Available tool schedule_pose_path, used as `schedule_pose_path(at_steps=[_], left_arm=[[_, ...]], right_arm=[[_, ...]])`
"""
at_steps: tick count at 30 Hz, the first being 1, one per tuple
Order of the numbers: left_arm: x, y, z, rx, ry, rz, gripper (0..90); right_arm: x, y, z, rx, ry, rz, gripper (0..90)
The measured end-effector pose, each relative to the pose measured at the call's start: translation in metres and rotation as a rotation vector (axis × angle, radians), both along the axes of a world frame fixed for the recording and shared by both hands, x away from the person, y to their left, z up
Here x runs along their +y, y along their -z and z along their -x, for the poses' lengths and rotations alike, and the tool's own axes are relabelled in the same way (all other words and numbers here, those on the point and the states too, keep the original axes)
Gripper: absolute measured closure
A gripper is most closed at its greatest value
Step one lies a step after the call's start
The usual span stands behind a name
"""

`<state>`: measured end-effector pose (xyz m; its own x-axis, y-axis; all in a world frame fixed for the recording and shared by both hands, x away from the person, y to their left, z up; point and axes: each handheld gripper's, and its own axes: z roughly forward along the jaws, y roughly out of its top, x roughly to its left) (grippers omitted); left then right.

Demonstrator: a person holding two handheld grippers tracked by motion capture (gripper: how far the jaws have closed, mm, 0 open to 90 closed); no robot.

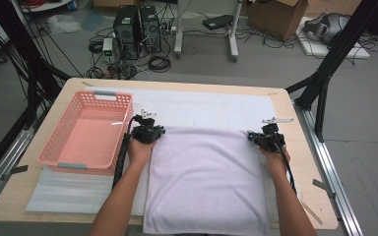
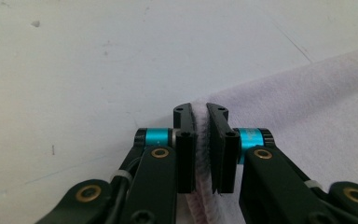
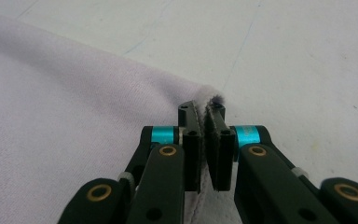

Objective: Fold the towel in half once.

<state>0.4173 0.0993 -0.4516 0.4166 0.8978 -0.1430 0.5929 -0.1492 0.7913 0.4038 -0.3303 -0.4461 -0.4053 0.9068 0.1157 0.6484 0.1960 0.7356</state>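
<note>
The left claw [image 1: 148, 129] is clamped on the far left corner of the pale lilac terry towel [image 1: 206, 182], the right claw [image 1: 266, 136] pinching its far right corner. From both claws the towel runs toward the bottom of the frame, its long axis toward the person. Forearms lie parallel, palms down. Left of it, a pink plastic basket [image 1: 59, 158] sits on the table [image 1: 295, 118].

a pale lilac towel [image 1: 206, 182] is spread flat on the table, from the centre toward six o'clock, where its near edge hangs over. its far corners, at ten and two o'clock, are pinched up into small ridges.
</note>
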Motion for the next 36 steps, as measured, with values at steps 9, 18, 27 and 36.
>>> schedule_pose_path(at_steps=[9, 18, 27, 36], left_arm=[[0.003, -0.02, -0.02, -0.048, -0.06, 0.045, 84.1], [0.002, -0.038, -0.049, -0.118, -0.061, 0.076, 84.0], [0.008, -0.035, -0.054, -0.101, -0.089, 0.09, 82.6], [0.011, -0.041, -0.046, -0.105, -0.056, 0.14, 57.4]], right_arm=[[-0.001, -0.013, -0.012, -0.107, 0.062, 0.038, 86.8], [-0.007, -0.022, -0.037, -0.152, 0.087, 0.047, 86.7], [0.001, -0.032, -0.05, -0.208, 0.087, 0.059, 86.4], [-0.003, -0.037, -0.048, -0.168, 0.138, 0.005, 66.3]])
